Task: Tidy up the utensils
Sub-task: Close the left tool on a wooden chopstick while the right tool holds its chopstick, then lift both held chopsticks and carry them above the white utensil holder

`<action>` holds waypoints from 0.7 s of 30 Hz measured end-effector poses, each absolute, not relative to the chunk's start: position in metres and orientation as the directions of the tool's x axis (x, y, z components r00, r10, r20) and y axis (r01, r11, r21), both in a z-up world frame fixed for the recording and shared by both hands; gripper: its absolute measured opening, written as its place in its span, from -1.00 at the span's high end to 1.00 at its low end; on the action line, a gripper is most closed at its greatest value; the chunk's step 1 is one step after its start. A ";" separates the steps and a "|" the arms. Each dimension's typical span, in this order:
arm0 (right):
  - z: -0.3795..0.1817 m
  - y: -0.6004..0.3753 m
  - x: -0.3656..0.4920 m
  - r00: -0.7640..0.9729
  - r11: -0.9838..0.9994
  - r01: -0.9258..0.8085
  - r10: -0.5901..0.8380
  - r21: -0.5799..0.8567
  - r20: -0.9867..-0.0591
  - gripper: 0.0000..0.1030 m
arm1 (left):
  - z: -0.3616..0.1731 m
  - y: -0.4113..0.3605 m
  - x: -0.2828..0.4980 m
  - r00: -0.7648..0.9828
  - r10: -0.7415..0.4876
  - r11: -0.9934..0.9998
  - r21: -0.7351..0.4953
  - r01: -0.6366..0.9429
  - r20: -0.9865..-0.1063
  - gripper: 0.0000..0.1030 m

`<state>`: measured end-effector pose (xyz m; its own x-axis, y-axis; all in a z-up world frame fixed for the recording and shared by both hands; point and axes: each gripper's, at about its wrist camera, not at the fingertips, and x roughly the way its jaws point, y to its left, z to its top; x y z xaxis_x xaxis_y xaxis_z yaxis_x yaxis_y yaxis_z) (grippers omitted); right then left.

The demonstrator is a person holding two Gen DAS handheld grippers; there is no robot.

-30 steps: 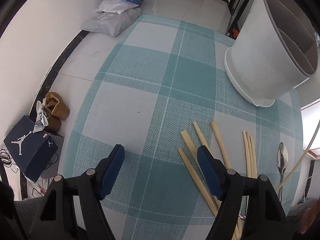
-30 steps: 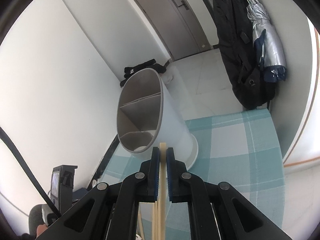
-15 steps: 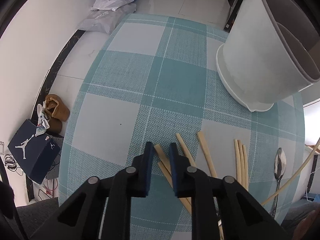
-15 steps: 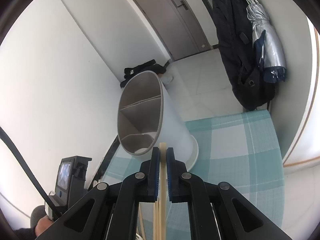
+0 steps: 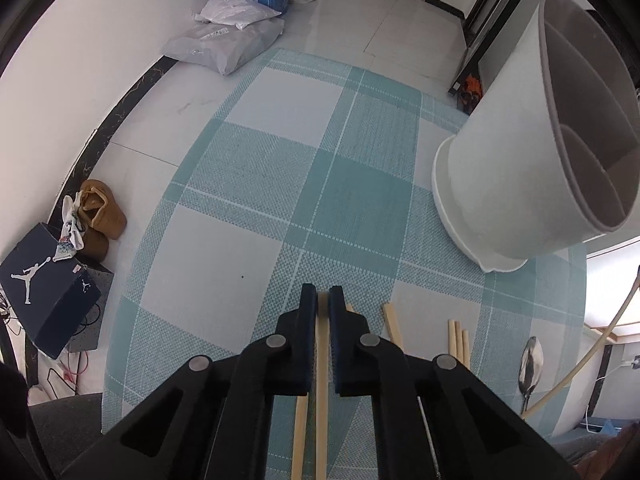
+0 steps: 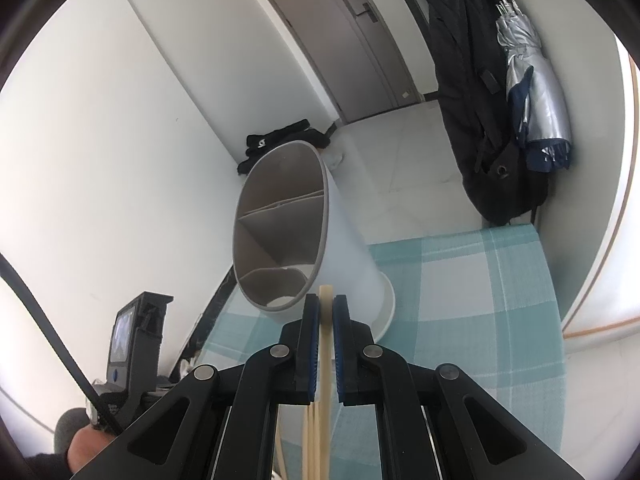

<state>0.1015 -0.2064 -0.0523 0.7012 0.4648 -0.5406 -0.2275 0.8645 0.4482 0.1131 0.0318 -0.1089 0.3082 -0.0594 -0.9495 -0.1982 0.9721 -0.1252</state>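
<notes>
In the left wrist view my left gripper [image 5: 322, 300] points down at the teal checked tablecloth [image 5: 280, 168]. Its jaws are closing, and the pads press on a pale wooden chopstick [image 5: 322, 360]; a second chopstick [image 5: 300, 432] lies beside it. More chopsticks [image 5: 458, 340] and a metal spoon [image 5: 530, 364] lie to the right. The white divided utensil holder [image 5: 520, 184] stands at the far right. In the right wrist view my right gripper [image 6: 326, 306] is shut on chopsticks [image 6: 325, 296], just in front of the holder [image 6: 288, 232], whose compartments look empty.
Off the table's left edge, on the floor, are a dark shoe box [image 5: 48, 288], brown shoes [image 5: 100, 216] and parcels [image 5: 224, 44]. A black coat [image 6: 480, 120] and a folded umbrella [image 6: 532, 92] hang at the right. A hand [image 6: 80, 452] shows at the lower left.
The left gripper's jaws went from wide open to closed around a chopstick on the cloth. The right gripper held still with its chopsticks.
</notes>
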 end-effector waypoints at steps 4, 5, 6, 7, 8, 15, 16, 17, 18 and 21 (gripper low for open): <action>-0.050 -0.205 0.099 0.706 0.868 -0.232 0.460 0.439 -0.538 0.88 | -0.095 0.038 0.112 0.366 -0.101 0.959 -0.189 -0.213 -0.925 0.94; -0.049 -0.204 0.098 0.708 0.870 -0.234 0.459 0.435 -0.537 0.88 | -0.090 0.039 0.111 0.386 -0.111 0.955 -0.206 -0.214 -0.916 0.94; -0.048 -0.204 0.097 0.710 0.871 -0.236 0.458 0.431 -0.536 0.88 | -0.085 0.040 0.110 0.407 -0.116 0.952 -0.218 -0.214 -0.906 0.94; -0.047 -0.204 0.095 0.712 0.871 -0.240 0.458 0.428 -0.533 0.88 | -0.078 0.040 0.108 0.430 -0.127 0.949 -0.236 -0.209 -0.894 0.94; -0.045 -0.203 0.094 0.713 0.872 -0.244 0.458 0.425 -0.531 0.88 | -0.072 0.040 0.107 0.451 -0.138 0.946 -0.253 -0.205 -0.882 0.94; -0.035 -0.195 0.080 0.723 0.875 -0.296 0.467 0.383 -0.508 0.89 | -0.026 0.040 0.091 0.597 -0.218 0.936 -0.338 -0.095 -0.772 0.94; -0.034 -0.194 0.078 0.726 0.879 -0.297 0.462 0.373 -0.509 0.89 | -0.021 0.040 0.088 0.609 -0.225 0.937 -0.340 -0.078 -0.761 0.94; -0.033 -0.192 0.077 0.731 0.886 -0.293 0.451 0.360 -0.512 0.89 | -0.017 0.039 0.086 0.619 -0.230 0.938 -0.340 -0.063 -0.751 0.94; -0.032 -0.192 0.075 0.735 0.891 -0.288 0.441 0.352 -0.515 0.89 | -0.015 0.040 0.083 0.627 -0.236 0.939 -0.341 -0.049 -0.742 0.95; -0.028 -0.194 0.066 0.754 0.901 -0.271 0.417 0.338 -0.507 0.89 | -0.009 0.042 0.076 0.640 -0.260 0.937 -0.349 -0.013 -0.723 0.95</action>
<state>0.0657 -0.1944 -0.0281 0.7541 0.4170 -0.5074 -0.2708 0.9013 0.3382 0.0760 0.0419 -0.0092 0.6395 -0.2601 -0.7234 -0.0133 0.9371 -0.3487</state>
